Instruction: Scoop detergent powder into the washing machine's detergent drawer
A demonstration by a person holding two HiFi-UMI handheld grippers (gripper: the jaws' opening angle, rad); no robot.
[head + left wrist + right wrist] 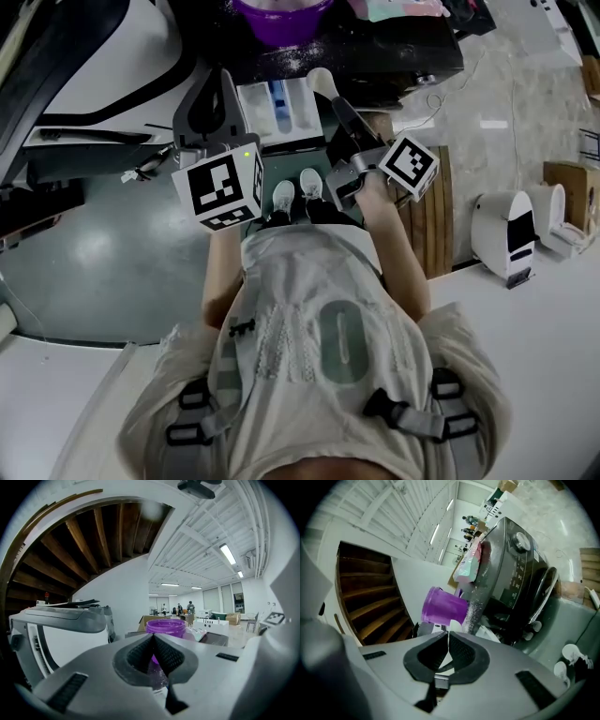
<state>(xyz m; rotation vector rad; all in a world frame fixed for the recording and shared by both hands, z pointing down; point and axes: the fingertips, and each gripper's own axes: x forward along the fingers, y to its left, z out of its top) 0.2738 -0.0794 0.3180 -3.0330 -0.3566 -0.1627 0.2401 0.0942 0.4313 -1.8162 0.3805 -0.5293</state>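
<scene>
Plainly, our right gripper [448, 637] has its ribbed pads pinched on the thin white handle of the scoop [319, 81]. The oval bowl sits just beyond the fingertips, at the edge of the open detergent drawer [272, 108]. Our left gripper [153, 637] is pressed together on nothing, with the translucent purple tub [165, 626] straight ahead of its fingers. We judge the slick, edge-on handle could twist in the pinch and shed loose powder past the narrow white compartments; the grainy dusting [474, 607] on the glossy dark top shows how readily it scatters.
</scene>
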